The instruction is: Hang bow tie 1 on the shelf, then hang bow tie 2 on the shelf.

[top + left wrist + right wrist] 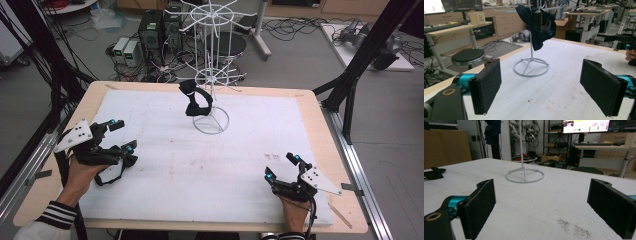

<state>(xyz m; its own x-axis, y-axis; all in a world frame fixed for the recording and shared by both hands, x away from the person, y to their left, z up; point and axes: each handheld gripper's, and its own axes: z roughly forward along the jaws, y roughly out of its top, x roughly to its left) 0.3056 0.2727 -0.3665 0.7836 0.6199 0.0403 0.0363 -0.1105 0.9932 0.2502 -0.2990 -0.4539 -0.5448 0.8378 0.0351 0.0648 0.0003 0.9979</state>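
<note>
With both my left gripper [120, 135] and right gripper [282, 167] spread empty, yanking the dark cloth [536, 25] could topple the wire rack [211, 75]

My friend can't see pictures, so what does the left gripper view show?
A dark blue cloth hangs on a white wire rack standing on the white table. The left tongs are open, empty, facing it.

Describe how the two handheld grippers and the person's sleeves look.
Left gripper and right gripper are black two-jaw tools with teal joints near the jaws, flat black foam-like pads and a grey three-cornered plate dotted with holes. A black cable trails from the right one. The sleeves are white, with black-and-white striped cuffs.
</note>
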